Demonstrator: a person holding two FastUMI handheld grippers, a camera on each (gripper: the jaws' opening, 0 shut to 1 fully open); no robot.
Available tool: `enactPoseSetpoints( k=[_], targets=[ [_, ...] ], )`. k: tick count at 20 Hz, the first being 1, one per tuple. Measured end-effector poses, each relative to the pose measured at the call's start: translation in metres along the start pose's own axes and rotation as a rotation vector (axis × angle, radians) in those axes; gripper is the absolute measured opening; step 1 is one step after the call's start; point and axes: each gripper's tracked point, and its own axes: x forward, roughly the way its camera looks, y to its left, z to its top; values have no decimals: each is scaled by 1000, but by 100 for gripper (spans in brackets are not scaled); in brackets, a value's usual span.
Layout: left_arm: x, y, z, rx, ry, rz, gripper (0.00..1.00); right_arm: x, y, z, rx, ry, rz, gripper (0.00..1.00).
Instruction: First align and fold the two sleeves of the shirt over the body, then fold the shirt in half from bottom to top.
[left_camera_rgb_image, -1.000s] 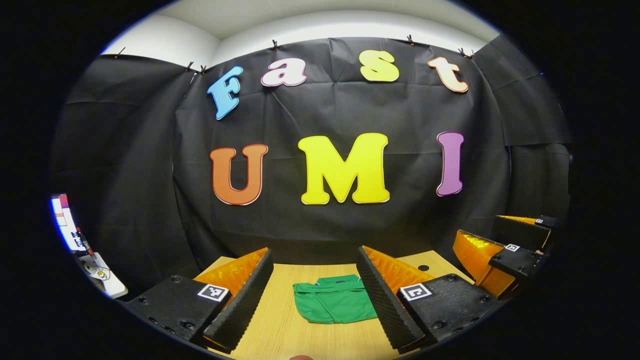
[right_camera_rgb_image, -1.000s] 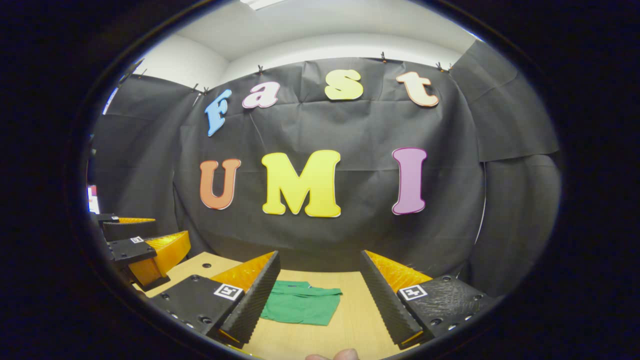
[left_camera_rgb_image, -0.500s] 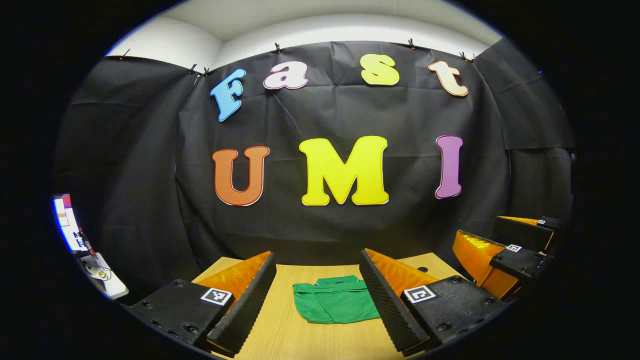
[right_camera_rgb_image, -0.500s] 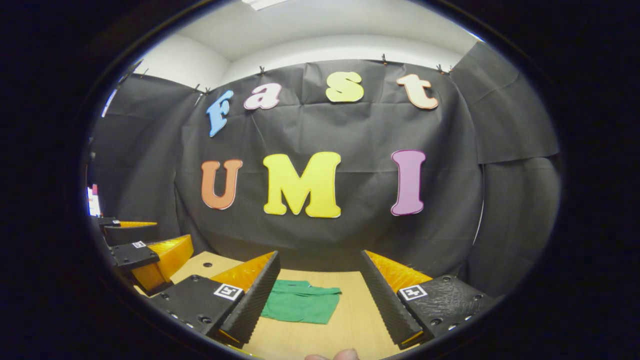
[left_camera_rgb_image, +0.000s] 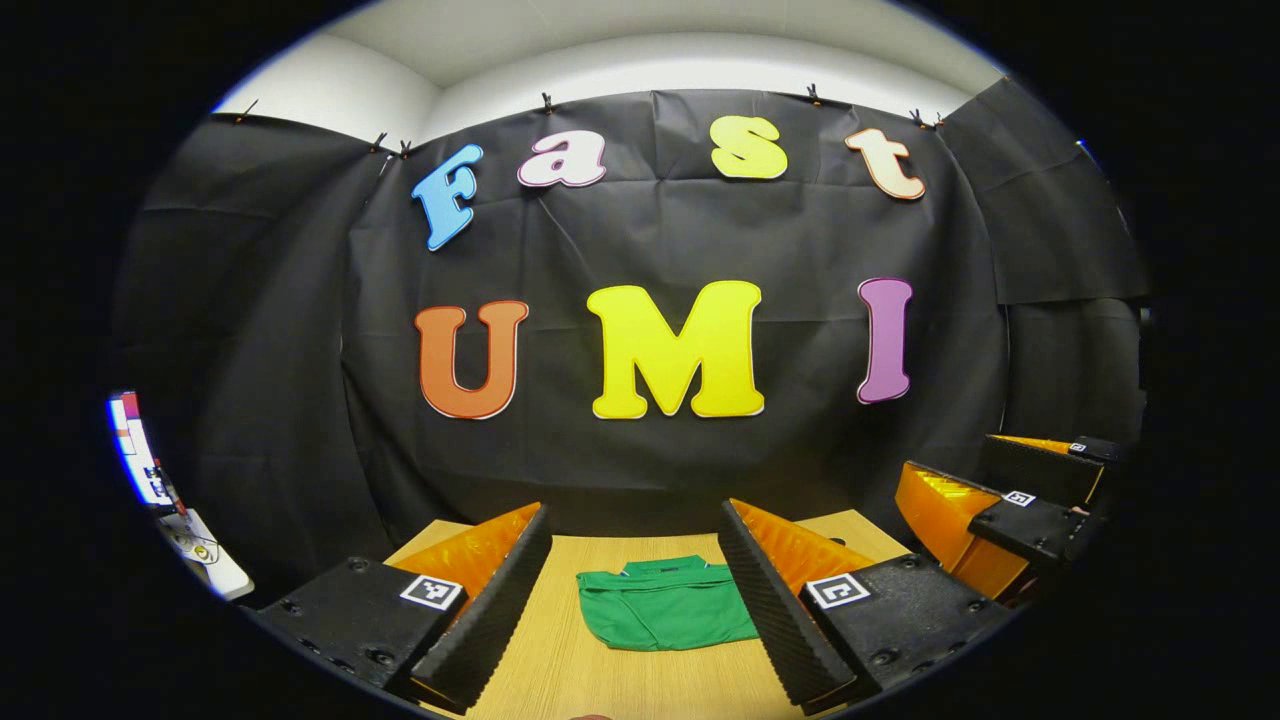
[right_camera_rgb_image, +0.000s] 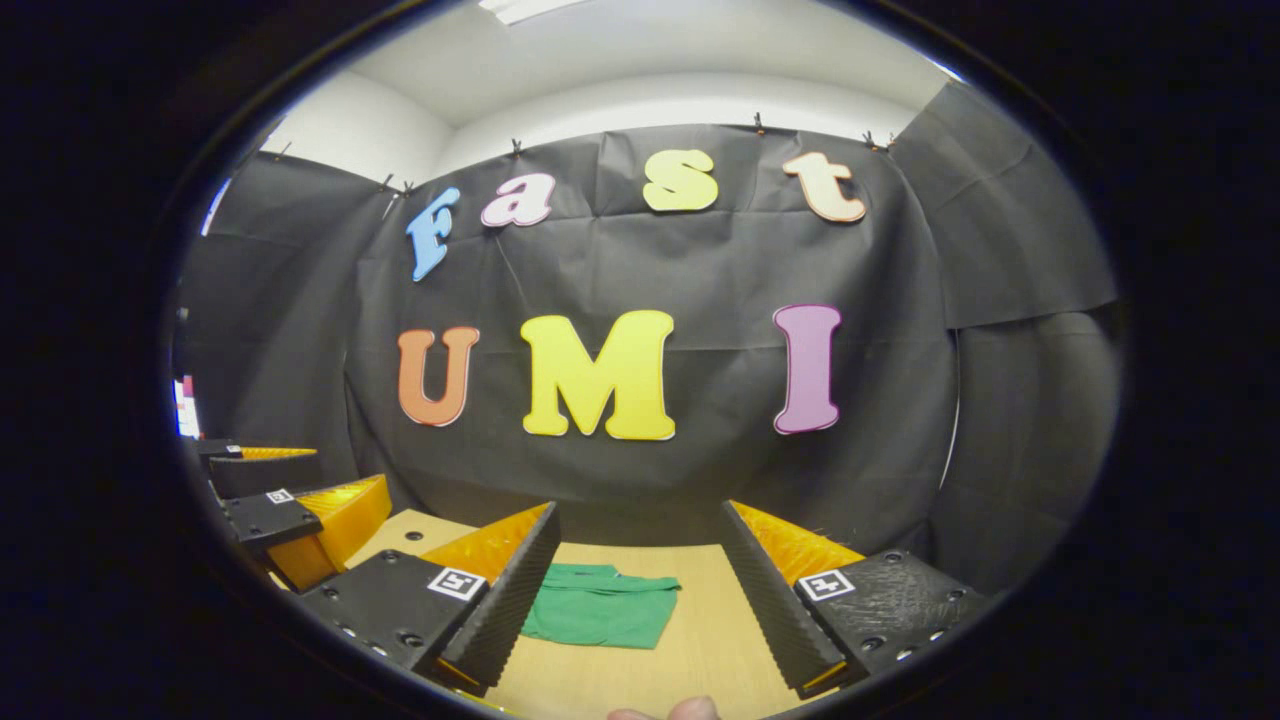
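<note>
Lying folded on the table (left_camera_rgb_image: 560, 670) at 12 o'clock is the shirt (left_camera_rgb_image: 662, 618), collar on top. Left gripper (left_camera_rgb_image: 635, 600) and right gripper (right_camera_rgb_image: 640, 600) hover spread, holding nothing; a careless dip could snag and undo the stack.

Right tongs (right_camera_rgb_image: 640, 600) spread wide, above worktop (right_camera_rgb_image: 700, 650), gripping nothing. Folded green shirt (right_camera_rgb_image: 600, 617) flat on worktop, beyond. Left tongs (right_camera_rgb_image: 300, 495) off left, raised.
</note>
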Motion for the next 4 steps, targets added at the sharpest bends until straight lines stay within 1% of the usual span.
enactPoseSetpoints(
  k=[4],
  targets=[
    [2,2,3,-4,-7,1,100,3,5,1,-7,-2,10,97]
  ],
)
